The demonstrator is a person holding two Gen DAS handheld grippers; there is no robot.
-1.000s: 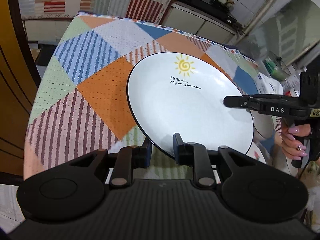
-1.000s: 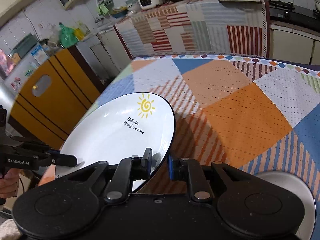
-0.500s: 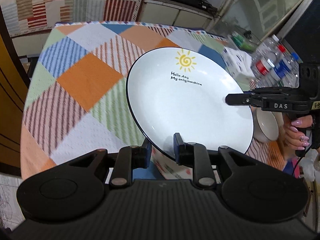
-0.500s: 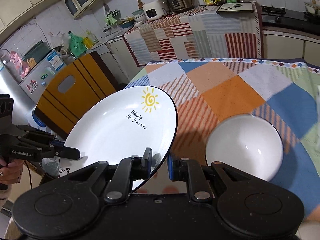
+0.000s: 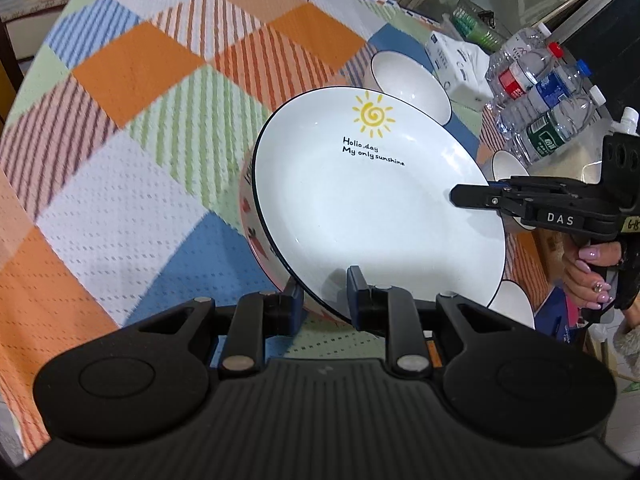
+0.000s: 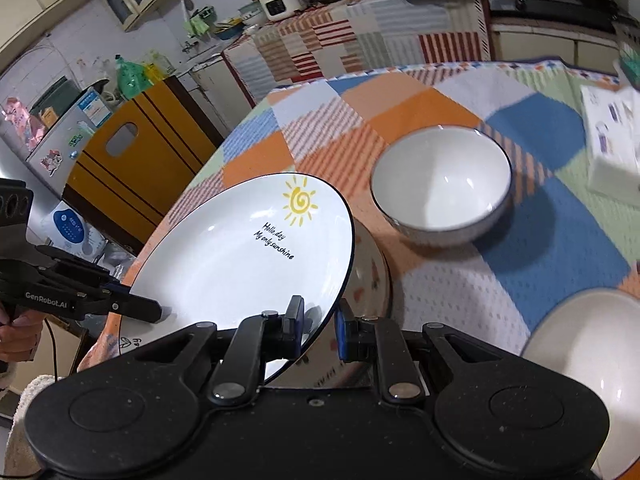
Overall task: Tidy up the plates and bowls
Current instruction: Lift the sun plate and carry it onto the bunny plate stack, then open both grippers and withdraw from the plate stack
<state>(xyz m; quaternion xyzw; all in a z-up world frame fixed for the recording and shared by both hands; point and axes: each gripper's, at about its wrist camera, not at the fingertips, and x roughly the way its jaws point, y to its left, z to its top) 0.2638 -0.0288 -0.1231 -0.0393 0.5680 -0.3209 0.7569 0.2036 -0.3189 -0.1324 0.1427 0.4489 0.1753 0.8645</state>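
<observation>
A white plate (image 5: pixel 360 208) with a dark rim, a yellow sun and black lettering is held tilted above the table by both grippers. My left gripper (image 5: pixel 324 292) is shut on its near rim, and my right gripper (image 5: pixel 460 198) is shut on its right rim. In the right wrist view the plate (image 6: pixel 240 256) sits in my right gripper (image 6: pixel 320 316), with my left gripper (image 6: pixel 154 312) on the far left rim. Just beneath the plate lies a dish with a red pattern (image 5: pixel 250 216), mostly hidden. A white bowl (image 6: pixel 440 184) stands beyond the plate.
The table wears a patchwork cloth (image 5: pixel 132 184). Another white bowl (image 6: pixel 580 360) stands at the near right, and a small bowl (image 5: pixel 504 164) behind the right gripper. Water bottles (image 5: pixel 536 92) and a tissue pack (image 5: pixel 456 64) crowd the far right. A yellow cabinet (image 6: pixel 132 160) stands beside the table.
Both grippers have carried the plate sideways across the table. The white bowls, bottles and the red-patterned dish have come into view, and the plate now hangs over that dish.
</observation>
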